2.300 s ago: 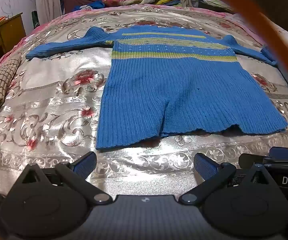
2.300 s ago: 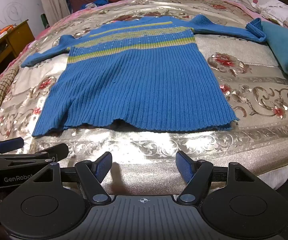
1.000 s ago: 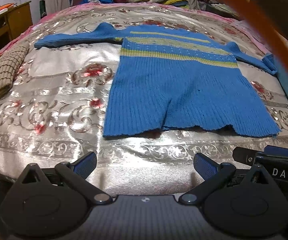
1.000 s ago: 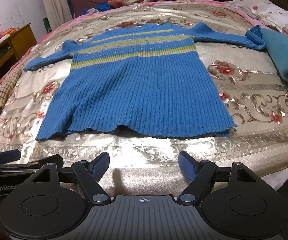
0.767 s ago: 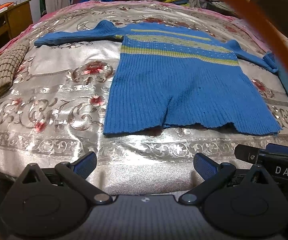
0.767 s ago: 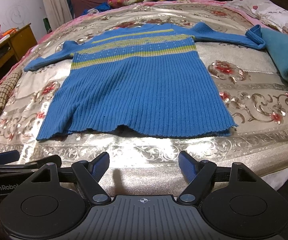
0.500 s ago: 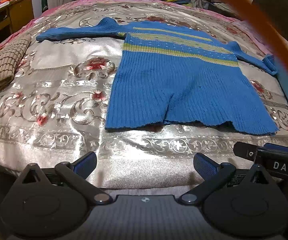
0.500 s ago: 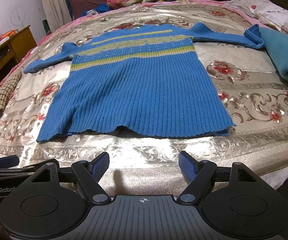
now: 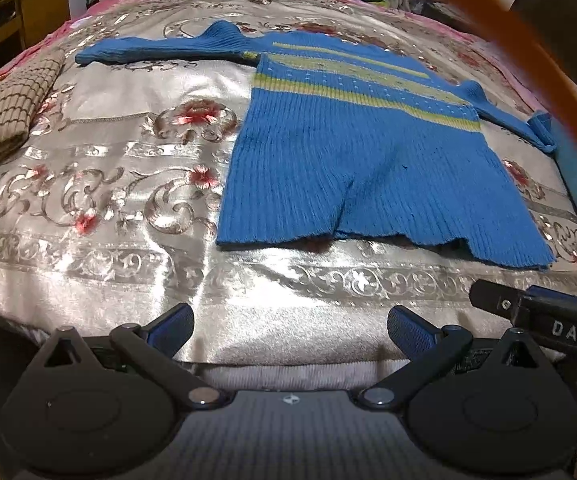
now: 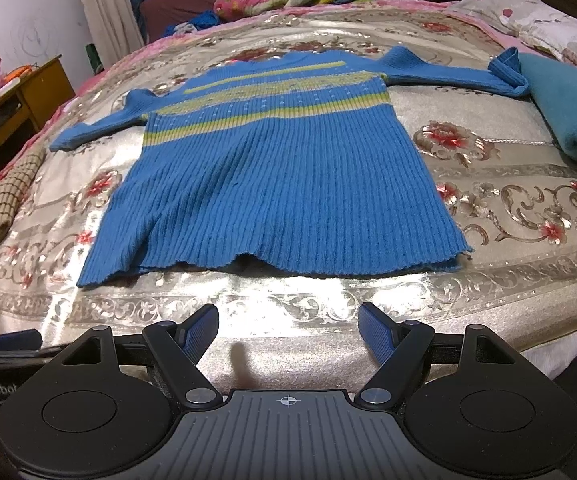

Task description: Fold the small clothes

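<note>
Ahead of both wide-open, empty hand-held grippers, left (image 9: 290, 326) and right (image 10: 288, 326), the soft, floppy sweater (image 10: 280, 176) is probably best pinched at its hem corners.

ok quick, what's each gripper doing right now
Left gripper: open, holding nothing, short of the blue sweater.
Right gripper: open, holding nothing, also short of the sweater's hem.

A blue ribbed knit sweater with yellow-green stripes (image 10: 272, 184) is spread flat, sleeves outstretched, on a silver floral-embroidered bedspread (image 10: 508, 208). The right gripper (image 10: 287, 326) is held with fingers wide apart near the bed's edge, short of the hem.
</note>
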Motion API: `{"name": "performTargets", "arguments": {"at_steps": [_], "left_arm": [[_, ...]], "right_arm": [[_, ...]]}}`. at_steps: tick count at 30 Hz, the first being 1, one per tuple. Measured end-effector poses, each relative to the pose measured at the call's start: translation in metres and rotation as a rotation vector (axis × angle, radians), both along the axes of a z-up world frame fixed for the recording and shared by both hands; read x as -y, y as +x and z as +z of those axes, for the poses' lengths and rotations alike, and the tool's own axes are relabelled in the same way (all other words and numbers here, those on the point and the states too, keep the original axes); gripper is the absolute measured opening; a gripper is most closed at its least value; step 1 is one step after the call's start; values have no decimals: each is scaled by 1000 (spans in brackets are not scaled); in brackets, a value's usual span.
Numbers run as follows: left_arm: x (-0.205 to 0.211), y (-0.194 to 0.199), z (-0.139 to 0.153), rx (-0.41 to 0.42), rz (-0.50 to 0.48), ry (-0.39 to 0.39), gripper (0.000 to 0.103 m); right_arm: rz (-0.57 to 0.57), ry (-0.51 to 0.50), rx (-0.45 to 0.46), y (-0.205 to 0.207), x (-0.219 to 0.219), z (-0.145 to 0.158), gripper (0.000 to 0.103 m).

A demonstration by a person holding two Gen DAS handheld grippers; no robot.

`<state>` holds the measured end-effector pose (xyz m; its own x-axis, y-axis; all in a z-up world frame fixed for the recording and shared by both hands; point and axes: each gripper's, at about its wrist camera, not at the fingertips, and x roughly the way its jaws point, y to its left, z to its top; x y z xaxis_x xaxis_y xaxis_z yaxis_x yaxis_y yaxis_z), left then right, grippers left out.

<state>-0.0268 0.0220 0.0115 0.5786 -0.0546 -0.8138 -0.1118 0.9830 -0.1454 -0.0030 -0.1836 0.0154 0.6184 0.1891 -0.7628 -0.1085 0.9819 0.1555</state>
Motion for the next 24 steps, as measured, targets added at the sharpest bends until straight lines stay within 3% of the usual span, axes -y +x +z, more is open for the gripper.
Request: {"name": "performTargets", "arguments": {"at_steps": [7, 16, 24], "left_arm": [[-1, 13, 1, 9, 9, 18, 103], [13, 34, 10, 32, 6, 115, 103], [20, 58, 22, 56, -32, 179, 103]], "right_arm": [[-5, -3, 3, 2, 2, 2, 78], [1, 4, 22, 16, 10, 6, 78], [-36, 52, 91, 36, 25, 15, 78]]}}
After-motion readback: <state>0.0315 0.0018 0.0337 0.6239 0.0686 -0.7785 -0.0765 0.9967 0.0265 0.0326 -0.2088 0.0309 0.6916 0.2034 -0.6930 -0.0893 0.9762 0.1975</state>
